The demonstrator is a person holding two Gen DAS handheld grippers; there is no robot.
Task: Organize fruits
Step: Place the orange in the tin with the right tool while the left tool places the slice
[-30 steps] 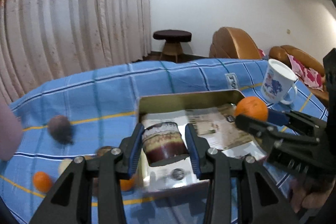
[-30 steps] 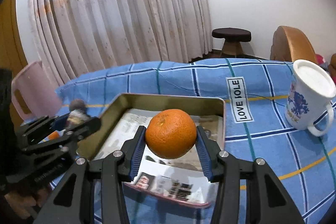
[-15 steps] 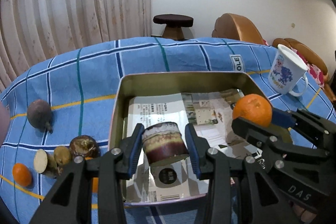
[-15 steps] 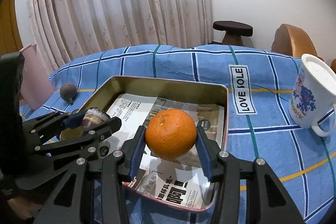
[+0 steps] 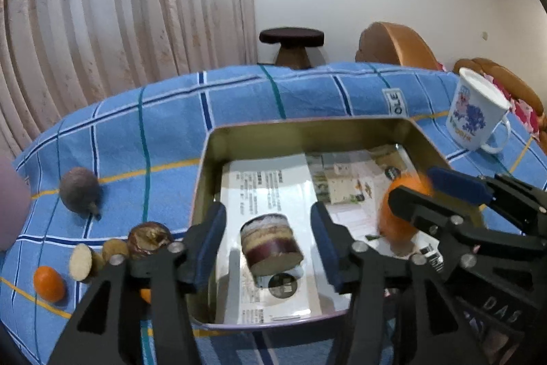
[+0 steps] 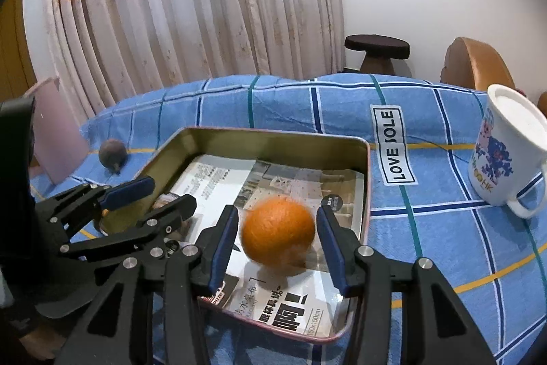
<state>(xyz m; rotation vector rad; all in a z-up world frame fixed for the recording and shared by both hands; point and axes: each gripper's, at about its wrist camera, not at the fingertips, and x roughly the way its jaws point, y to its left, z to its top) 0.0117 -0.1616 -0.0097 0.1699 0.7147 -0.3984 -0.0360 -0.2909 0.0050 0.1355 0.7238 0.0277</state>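
The orange (image 6: 278, 230) and a cut purple fruit (image 5: 271, 243) sit loose in the tin tray (image 5: 307, 130); the left gripper (image 5: 268, 245) and right gripper (image 6: 277, 245) have just been opening, pads clear of them.

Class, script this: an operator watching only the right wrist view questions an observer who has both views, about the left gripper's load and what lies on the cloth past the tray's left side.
Operator: The left gripper hides its load from me. Is it gripping?
Observer: No. Its jaws have just been opening. The cut fruit piece lies on the newspaper in the tray, between the jaws, untouched.
Operator: What sits on the cloth left of the tray, nearer than the dark fruit?
Observer: A small orange, pale cut pieces and a brown round fruit.
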